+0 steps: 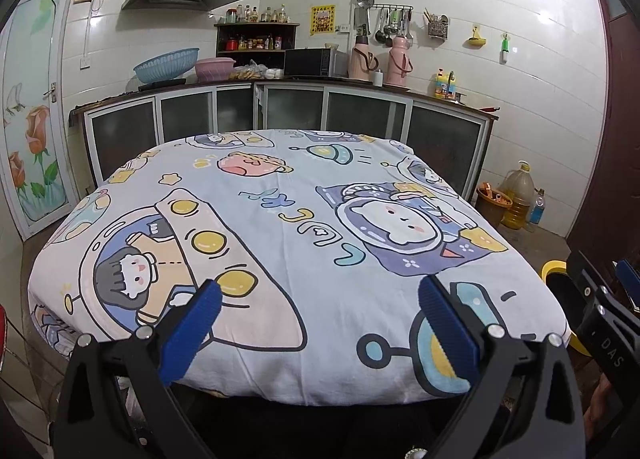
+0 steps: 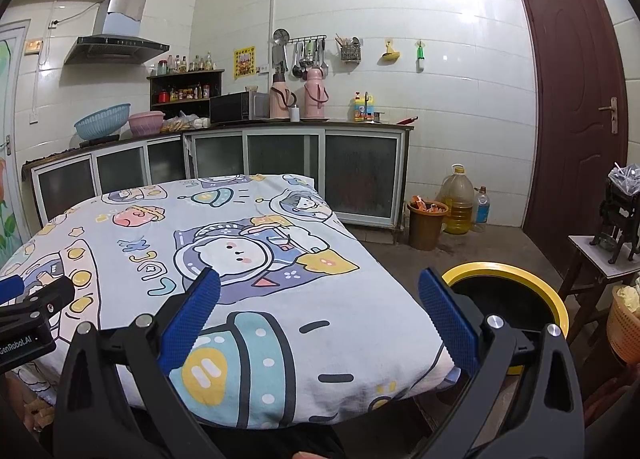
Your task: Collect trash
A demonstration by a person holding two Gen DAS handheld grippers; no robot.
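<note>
Yellow-rimmed bin (image 2: pixel 505 301): a round black bin with a yellow rim, standing upright on the floor, its mouth facing up, just beside the right near corner of the surface; being round, it shows no long axis. In the left wrist view only a sliver of it (image 1: pixel 554 271) shows past the cloth's edge.
Trash: none can be picked out on the cloth or in the bin's dark mouth.
Right gripper (image 2: pixel 319 291): jaws spread wide and released, nothing between them; it hangs above the near edge of the surface, the right blue pad (image 2: pixel 448 319) over the bin's rim in the picture, though I cannot tell whether it touches.
Left gripper (image 1: pixel 319 301): jaws likewise wide apart, holding nothing, poised over the near edge of the cloth; I cannot tell if the tips touch it.
Surface (image 2: pixel 224 243): a table covered by a pale cartoon-print cloth with astronauts and rockets, draped over the edges.
Brown bucket (image 2: pixel 426 224): on the floor by the cabinets, well apart from the bin, with orange packets showing at its top.
Oil jug (image 2: pixel 458 199): just beside the bucket, upright, with a small bottle (image 2: pixel 481 208) next to it.
Kitchen counter (image 2: pixel 224 127): along the far wall, carrying basins, a microwave and two pink flasks.
</note>
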